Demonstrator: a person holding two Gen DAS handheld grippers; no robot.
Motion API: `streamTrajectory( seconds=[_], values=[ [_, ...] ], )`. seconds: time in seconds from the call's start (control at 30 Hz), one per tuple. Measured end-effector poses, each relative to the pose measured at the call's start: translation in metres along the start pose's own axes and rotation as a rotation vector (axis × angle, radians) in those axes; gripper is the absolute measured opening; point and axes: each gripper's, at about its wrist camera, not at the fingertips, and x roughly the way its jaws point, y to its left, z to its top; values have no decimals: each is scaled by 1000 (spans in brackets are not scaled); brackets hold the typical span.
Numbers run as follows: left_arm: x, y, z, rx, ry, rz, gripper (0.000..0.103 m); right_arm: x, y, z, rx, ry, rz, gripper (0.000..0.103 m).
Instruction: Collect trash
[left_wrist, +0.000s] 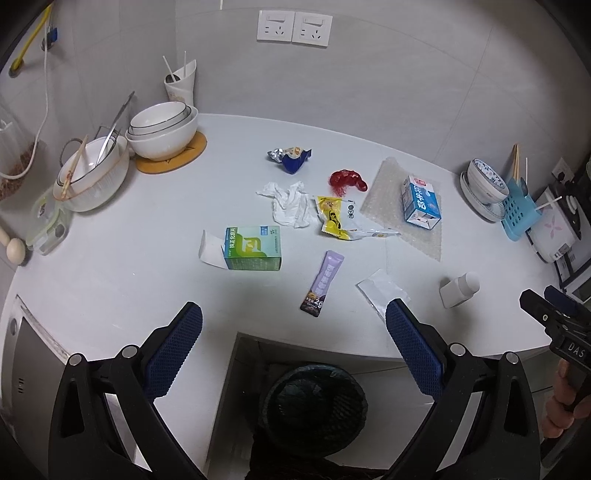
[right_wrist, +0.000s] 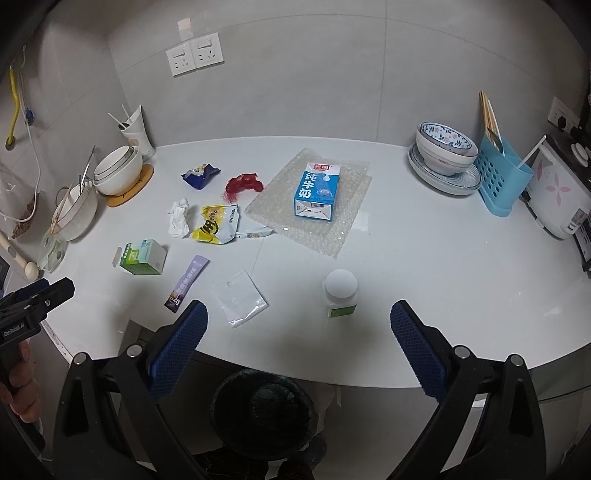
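Note:
Trash lies scattered on the white counter: a green box, a purple sachet, crumpled tissue, a yellow wrapper, a red net, a blue wrapper, a clear bag, a white bottle and a blue milk carton on bubble wrap. A black mesh bin stands below the counter edge. My left gripper is open and empty above the front edge. My right gripper is open and empty, near the bottle.
Stacked white bowls and a bowl with chopsticks stand at the left. A patterned bowl on plates, a blue utensil caddy and a white appliance stand at the right. Wall sockets are behind.

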Motion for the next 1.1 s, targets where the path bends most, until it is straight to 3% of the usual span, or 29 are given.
streamTrajectory(
  seconds=[1.1],
  values=[
    [-2,-3,3,1,8,-12,97,-1,0,-1,-1,1,-1,95]
  ],
)
